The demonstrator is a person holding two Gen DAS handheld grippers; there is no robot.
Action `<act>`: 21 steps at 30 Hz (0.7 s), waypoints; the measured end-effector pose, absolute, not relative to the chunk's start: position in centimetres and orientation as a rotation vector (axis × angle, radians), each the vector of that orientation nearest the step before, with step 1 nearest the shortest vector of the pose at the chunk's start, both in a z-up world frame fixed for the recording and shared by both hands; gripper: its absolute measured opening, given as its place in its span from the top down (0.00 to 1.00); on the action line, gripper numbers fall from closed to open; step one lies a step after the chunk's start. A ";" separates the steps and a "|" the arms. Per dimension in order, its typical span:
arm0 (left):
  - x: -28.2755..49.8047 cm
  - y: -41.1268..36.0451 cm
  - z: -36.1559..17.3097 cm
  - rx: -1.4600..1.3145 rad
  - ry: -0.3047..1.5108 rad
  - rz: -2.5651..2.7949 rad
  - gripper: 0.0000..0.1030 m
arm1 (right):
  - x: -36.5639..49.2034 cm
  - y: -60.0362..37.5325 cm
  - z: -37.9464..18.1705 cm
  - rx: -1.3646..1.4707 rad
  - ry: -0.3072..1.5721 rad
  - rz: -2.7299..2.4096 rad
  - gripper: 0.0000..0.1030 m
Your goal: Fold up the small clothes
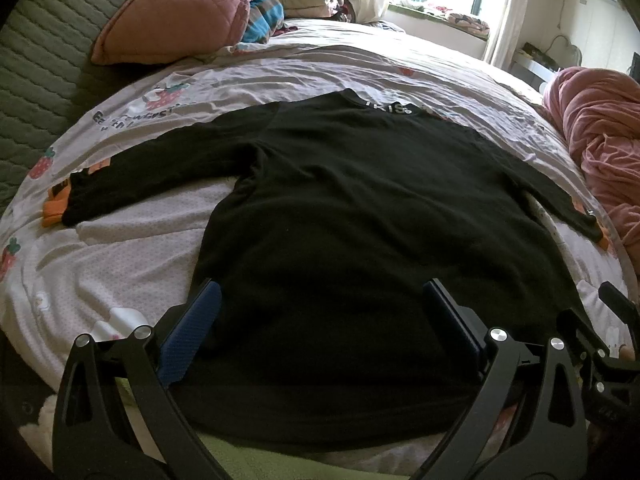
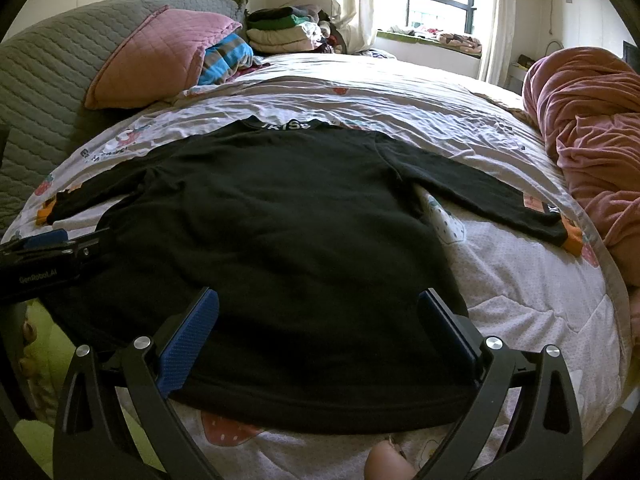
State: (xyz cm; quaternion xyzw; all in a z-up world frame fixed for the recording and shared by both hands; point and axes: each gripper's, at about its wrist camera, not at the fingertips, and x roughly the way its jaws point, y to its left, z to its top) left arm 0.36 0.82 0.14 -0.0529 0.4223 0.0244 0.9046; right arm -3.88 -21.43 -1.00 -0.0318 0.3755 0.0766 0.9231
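Right wrist view: black shirt (image 2: pixel 280 220), collar lettered "KISS", flat on strawberry-print bedsheet (image 2: pixel 520 300); left gripper (image 1: pixel 320 320), marked "GenRobot.AI", and right gripper (image 2: pixel 318 320) both spread wide.

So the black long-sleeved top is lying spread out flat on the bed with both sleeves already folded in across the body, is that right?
Not quite. The black long-sleeved top does lie spread flat on the bed, but both sleeves are stretched out to the sides, not folded in. The right wrist view shows this best; the left wrist view agrees.
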 end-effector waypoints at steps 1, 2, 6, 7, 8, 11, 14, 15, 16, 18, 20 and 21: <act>0.3 0.8 0.1 -0.107 0.869 0.052 0.09 | -3.9 -21.4 -1.0 -0.065 0.771 0.158 0.04; 0.4 0.9 0.2 -0.105 0.868 0.053 0.09 | -3.9 -21.4 -1.0 -0.065 0.771 0.158 0.04; 0.4 0.8 0.2 -0.108 0.872 0.052 0.09 | -3.9 -21.4 -1.0 -0.065 0.771 0.157 0.04; 0.4 0.8 0.2 -0.110 0.871 0.050 0.09 | -3.9 -21.4 -1.0 -0.064 0.771 0.158 0.04; 0.4 0.8 0.2 -0.110 0.872 0.051 0.09 | -3.9 -21.4 -1.0 -0.065 0.771 0.158 0.04; 0.4 0.8 0.2 -0.106 0.869 0.055 0.09 | -3.9 -21.4 -1.0 -0.064 0.770 0.159 0.04; 0.4 0.8 0.2 -0.106 0.870 0.054 0.09 | -3.8 -21.4 -1.0 -0.062 0.769 0.158 0.04; 0.4 0.8 0.2 -0.104 0.869 0.054 0.09 | -3.7 -21.3 -1.0 -0.061 0.769 0.159 0.04; 0.4 0.8 0.2 -0.101 0.867 0.054 0.09 | -3.6 -21.3 -1.0 -0.058 0.768 0.159 0.04; 0.1 0.6 0.1 -0.098 0.867 0.056 0.09 | -3.2 -21.3 -0.9 -0.052 0.769 0.161 0.04; 0.5 0.6 0.1 -0.094 0.868 0.058 0.09 | -2.8 -21.3 -0.9 -0.045 0.771 0.163 0.04; 0.7 0.6 0.1 -0.094 0.869 0.058 0.09 | -2.5 -21.4 -0.9 -0.042 0.772 0.163 0.04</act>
